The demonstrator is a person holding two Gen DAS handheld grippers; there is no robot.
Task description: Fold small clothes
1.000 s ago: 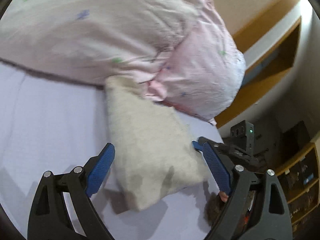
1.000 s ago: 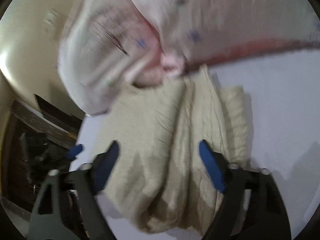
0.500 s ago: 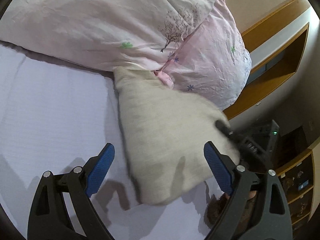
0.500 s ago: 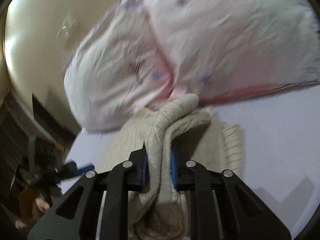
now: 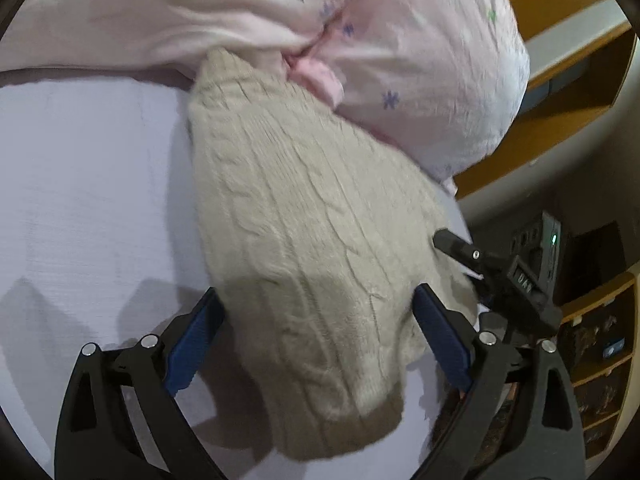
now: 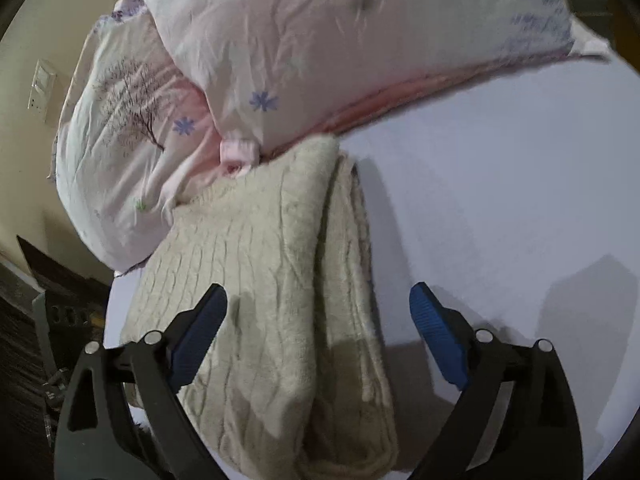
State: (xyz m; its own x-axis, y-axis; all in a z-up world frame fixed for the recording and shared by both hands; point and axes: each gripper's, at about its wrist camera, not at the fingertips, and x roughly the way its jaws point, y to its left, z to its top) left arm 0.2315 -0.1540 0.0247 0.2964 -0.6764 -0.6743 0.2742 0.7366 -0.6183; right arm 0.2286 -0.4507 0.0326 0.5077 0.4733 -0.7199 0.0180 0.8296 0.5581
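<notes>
I am holding my left claw [image 5: 314, 336] and right claw [image 6: 318, 330] released, gripping nothing. The sweater [image 6: 272, 288] is lying folded on the bed sheet [image 6: 500, 208] directly beneath both, its far end touching the pillows [image 6: 280, 60]. Folding appears nearly finished; only tidying is remaining.

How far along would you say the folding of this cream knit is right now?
Done: the cream knit sweater lies doubled over on the lilac sheet, layered edges showing, its far end against the pink pillows. In hand: nothing; the left gripper and right gripper are both open above it. Left: perhaps tidying.
</notes>
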